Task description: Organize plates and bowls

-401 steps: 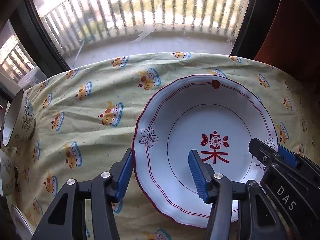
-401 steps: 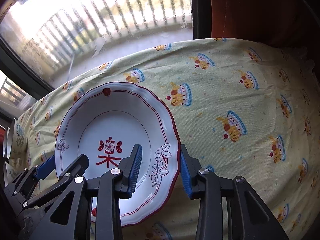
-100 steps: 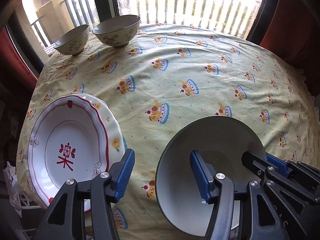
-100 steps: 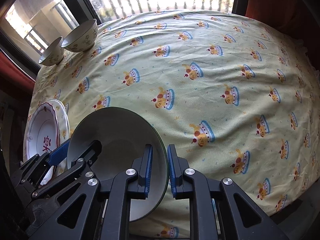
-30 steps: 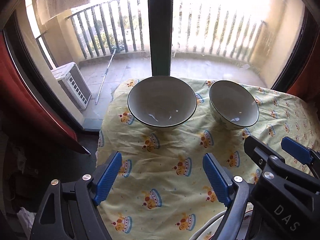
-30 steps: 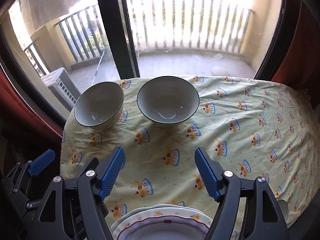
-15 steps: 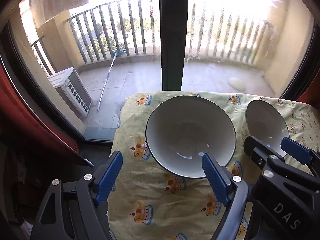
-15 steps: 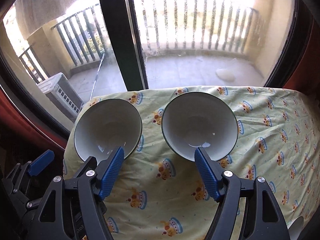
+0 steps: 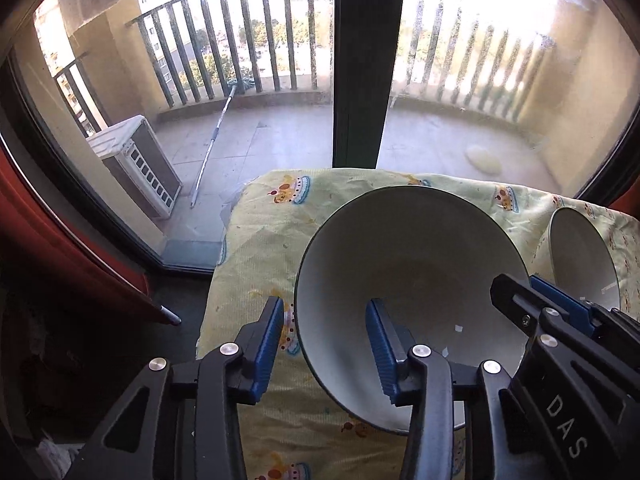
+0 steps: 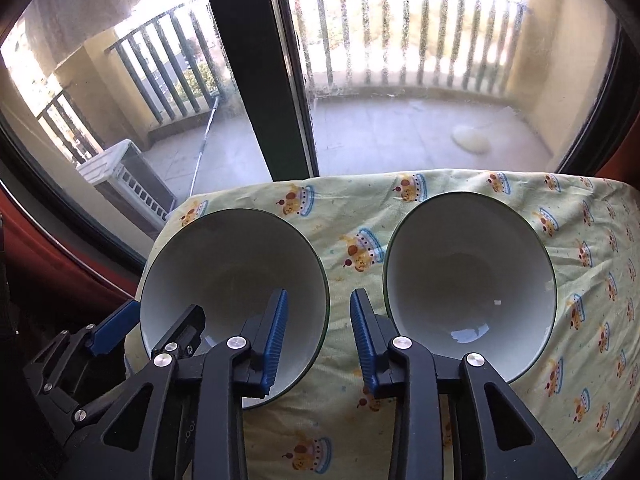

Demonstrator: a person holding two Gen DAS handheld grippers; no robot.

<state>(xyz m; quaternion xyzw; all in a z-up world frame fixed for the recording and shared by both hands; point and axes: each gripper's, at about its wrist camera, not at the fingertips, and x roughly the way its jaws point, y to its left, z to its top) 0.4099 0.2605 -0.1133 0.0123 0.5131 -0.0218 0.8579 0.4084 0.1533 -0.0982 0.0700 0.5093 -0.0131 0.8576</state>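
Two white bowls with dark rims stand side by side on the yellow crown-print tablecloth point(image 10: 352, 216) by the window. In the left wrist view my left gripper point(image 9: 326, 350) is open, its jaws straddling the near-left rim of the left bowl point(image 9: 416, 248); the right bowl point(image 9: 580, 256) is at the right edge. In the right wrist view my right gripper point(image 10: 318, 338) is open, its jaws straddling the right rim of the left bowl point(image 10: 228, 256). The right bowl point(image 10: 468, 264) sits just right of it.
The table's far edge point(image 10: 360, 178) runs close to the glass window and its dark frame post point(image 10: 260, 68). The table's left corner point(image 9: 224, 264) drops off to a dark floor. Red curtains hang at both sides.
Both grippers have moved forward and down to the left bowl, and their jaws have narrowed around its rim. The plates are out of view.
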